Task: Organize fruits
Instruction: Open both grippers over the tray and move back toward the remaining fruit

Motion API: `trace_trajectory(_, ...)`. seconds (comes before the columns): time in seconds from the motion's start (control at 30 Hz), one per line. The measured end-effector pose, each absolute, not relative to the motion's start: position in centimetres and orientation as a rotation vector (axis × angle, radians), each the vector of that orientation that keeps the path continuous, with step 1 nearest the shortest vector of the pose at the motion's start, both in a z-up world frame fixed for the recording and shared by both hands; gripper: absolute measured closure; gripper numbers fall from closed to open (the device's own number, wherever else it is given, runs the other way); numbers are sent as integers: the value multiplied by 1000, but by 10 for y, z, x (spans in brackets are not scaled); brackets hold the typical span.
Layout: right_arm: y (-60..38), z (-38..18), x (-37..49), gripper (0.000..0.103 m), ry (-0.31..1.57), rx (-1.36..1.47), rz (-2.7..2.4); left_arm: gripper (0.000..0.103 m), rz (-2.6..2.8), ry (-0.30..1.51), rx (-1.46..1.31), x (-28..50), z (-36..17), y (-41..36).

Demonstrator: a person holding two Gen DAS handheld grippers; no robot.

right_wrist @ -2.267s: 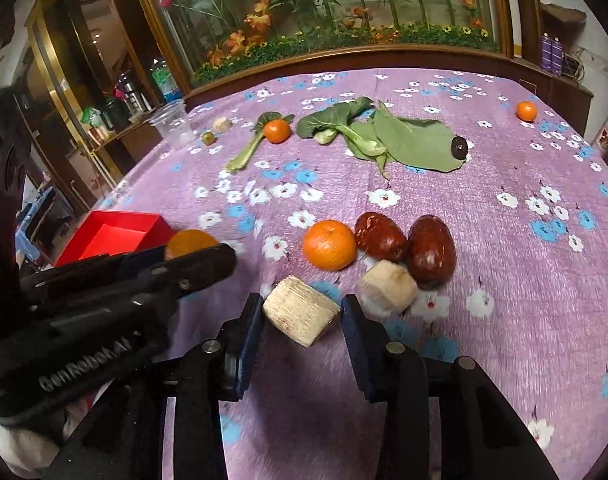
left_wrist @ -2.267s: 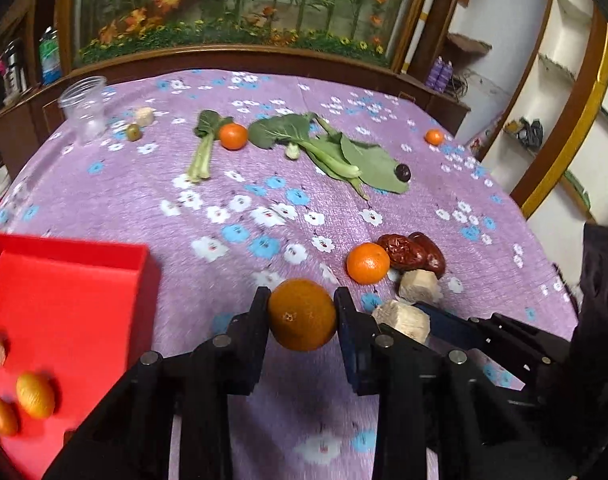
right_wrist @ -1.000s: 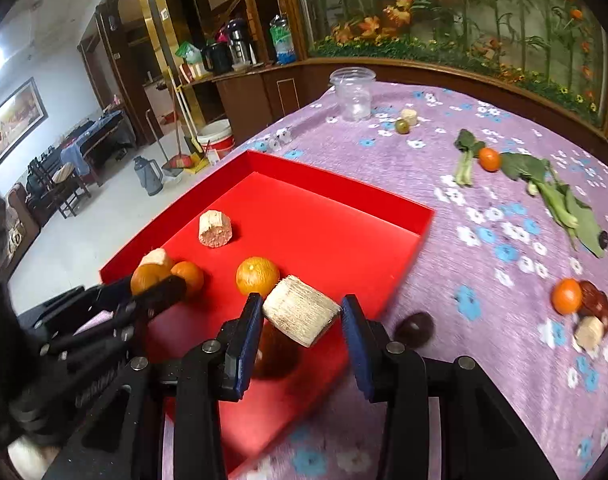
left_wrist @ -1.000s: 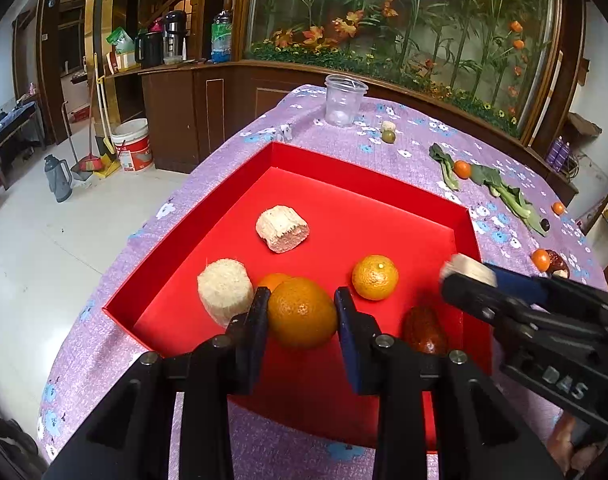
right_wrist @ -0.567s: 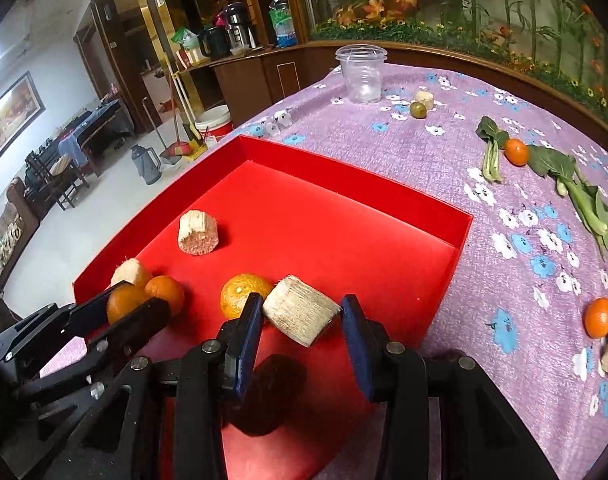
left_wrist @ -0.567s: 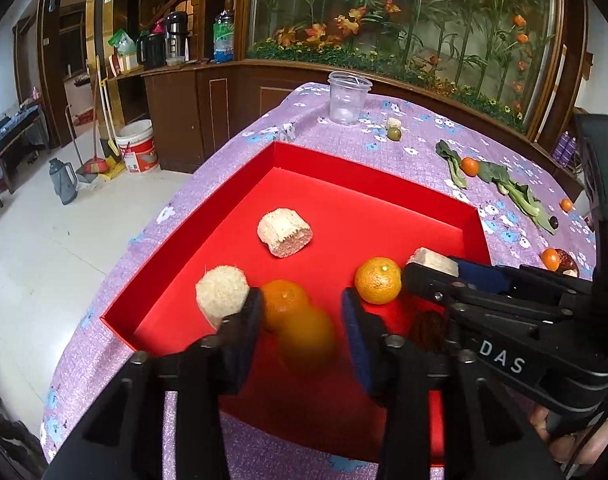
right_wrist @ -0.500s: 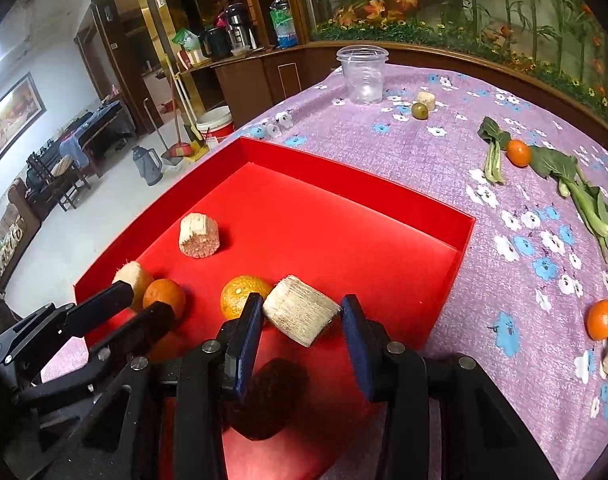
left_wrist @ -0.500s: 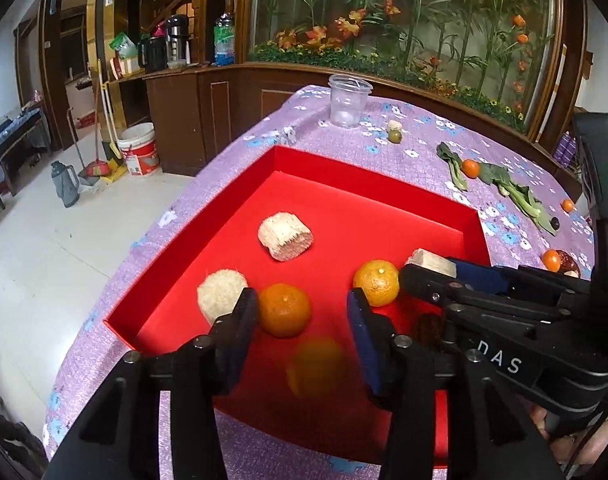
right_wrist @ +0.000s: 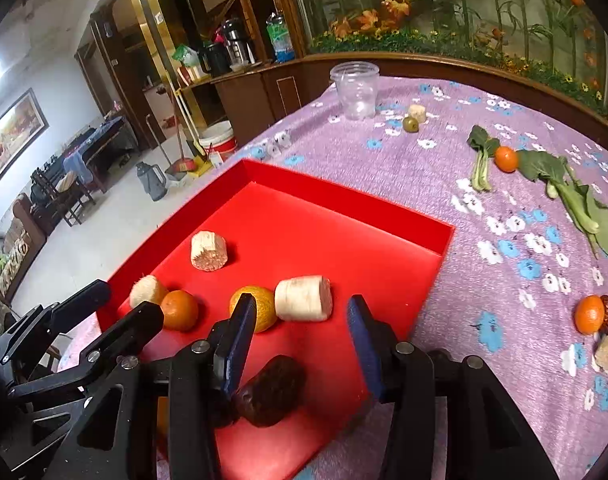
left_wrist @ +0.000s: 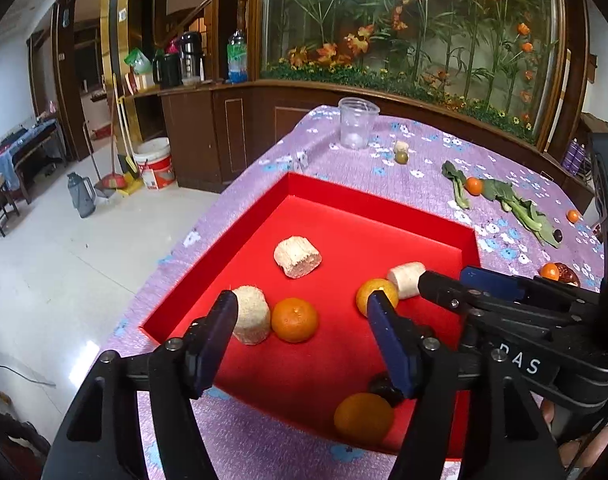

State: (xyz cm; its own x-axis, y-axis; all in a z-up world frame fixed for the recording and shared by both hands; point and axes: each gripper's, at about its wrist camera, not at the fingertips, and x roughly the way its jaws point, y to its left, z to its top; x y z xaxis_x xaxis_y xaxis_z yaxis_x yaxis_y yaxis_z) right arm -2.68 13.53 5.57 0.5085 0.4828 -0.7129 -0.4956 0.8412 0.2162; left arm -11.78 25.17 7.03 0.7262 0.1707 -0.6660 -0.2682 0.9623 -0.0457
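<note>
Both grippers hang over a red tray (left_wrist: pixel 378 204) with jaws spread wide and holding nothing. Between and just below the left gripper (left_wrist: pixel 304 320) jaws an orange (left_wrist: pixel 363 419) lies near the tray's front wall, beside a dark date (right_wrist: pixel 272 391). Ahead of the right gripper (right_wrist: pixel 299 322) a pale cut chunk (right_wrist: pixel 303 298) lies on its side, touching a yellowish orange (right_wrist: pixel 255 307). Farther in are another orange (left_wrist: pixel 294 319) against a fuzzy chunk (left_wrist: pixel 251 320), and a third chunk (left_wrist: pixel 297 257) alone. On the purple flowered surface (right_wrist: pixel 444 184) beyond lie leafy greens (right_wrist: pixel 572 192), more oranges and a clear cup (right_wrist: pixel 356 90).
</note>
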Motion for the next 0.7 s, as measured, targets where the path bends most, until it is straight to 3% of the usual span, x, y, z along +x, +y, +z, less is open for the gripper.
trace_trajectory(0.47,85,74,-67,46,787,21,560,34,222,666,-37,-146,100,209)
trace_trajectory(0.7,35,74,-88,43,767,65,514,27,193,637,41,-158,113,172)
